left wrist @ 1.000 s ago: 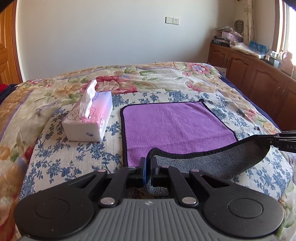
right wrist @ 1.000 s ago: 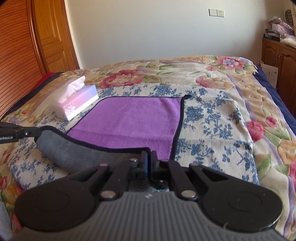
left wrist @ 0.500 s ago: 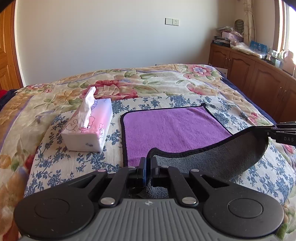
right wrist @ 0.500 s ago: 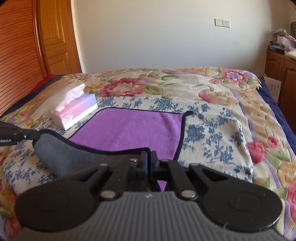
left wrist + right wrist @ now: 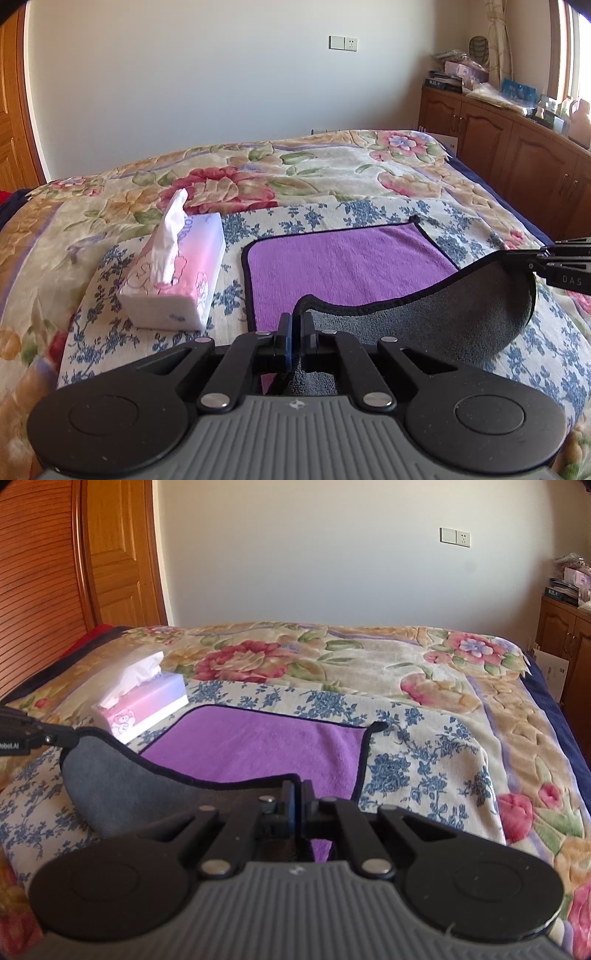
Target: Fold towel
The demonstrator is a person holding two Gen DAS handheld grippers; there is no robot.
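A purple towel [image 5: 343, 262] with a black hem and grey underside lies on the bed; it also shows in the right wrist view [image 5: 258, 749]. Its near edge is lifted and curls over, grey side [image 5: 443, 321] up. My left gripper [image 5: 295, 325] is shut on the near left corner. My right gripper [image 5: 297, 794] is shut on the near right corner. Each gripper's tip shows in the other's view, the right gripper at the right edge of the left wrist view [image 5: 554, 258] and the left gripper at the left edge of the right wrist view [image 5: 33, 734], holding the hem off the bed.
A pink and white tissue box [image 5: 177, 273] stands just left of the towel, also in the right wrist view [image 5: 144, 705]. The floral bedspread [image 5: 295, 177] runs to the far wall. Wooden cabinets [image 5: 517, 155] line the right side; a wooden door [image 5: 118, 554] stands at the left.
Both grippers have risen and moved forward with the towel's near edge. More grey underside shows and less purple lies flat.
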